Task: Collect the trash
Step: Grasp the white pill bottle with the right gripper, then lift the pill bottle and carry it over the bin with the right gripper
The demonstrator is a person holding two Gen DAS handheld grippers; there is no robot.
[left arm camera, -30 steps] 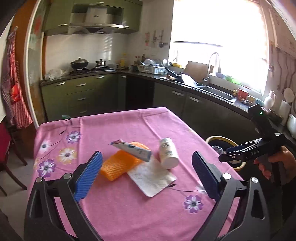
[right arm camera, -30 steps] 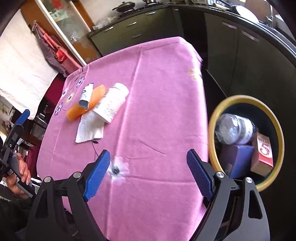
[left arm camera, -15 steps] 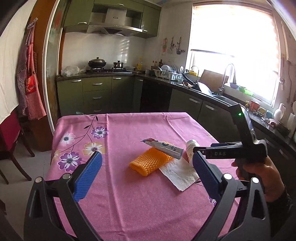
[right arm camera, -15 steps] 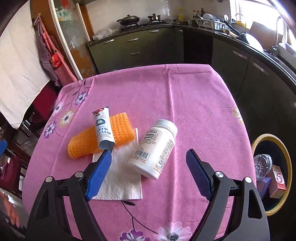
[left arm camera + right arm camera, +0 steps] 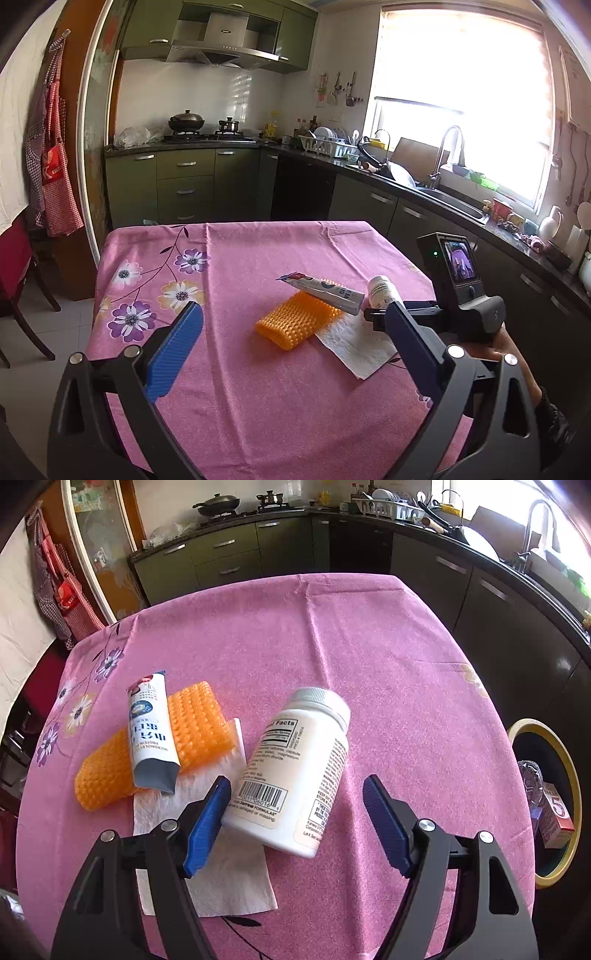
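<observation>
Pink cloth (image 5: pixel 258 369) lies under my left claw (image 5: pixel 291 350), fingers spread and empty; ahead sit an orange sponge (image 5: pixel 297 320), tube (image 5: pixel 325 291) and napkin (image 5: pixel 358 343). Right view: my right claw (image 5: pixel 295 823), fingers spread, flanks a white bottle (image 5: pixel 299 771) without gripping it; bin (image 5: pixel 569 797) off right.

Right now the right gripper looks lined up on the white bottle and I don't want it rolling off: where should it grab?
Grip the white bottle across its labelled body, not the ribbed cap. It lies on its side, base toward the open right gripper, whose fingers straddle it; come straight forward and close.
</observation>
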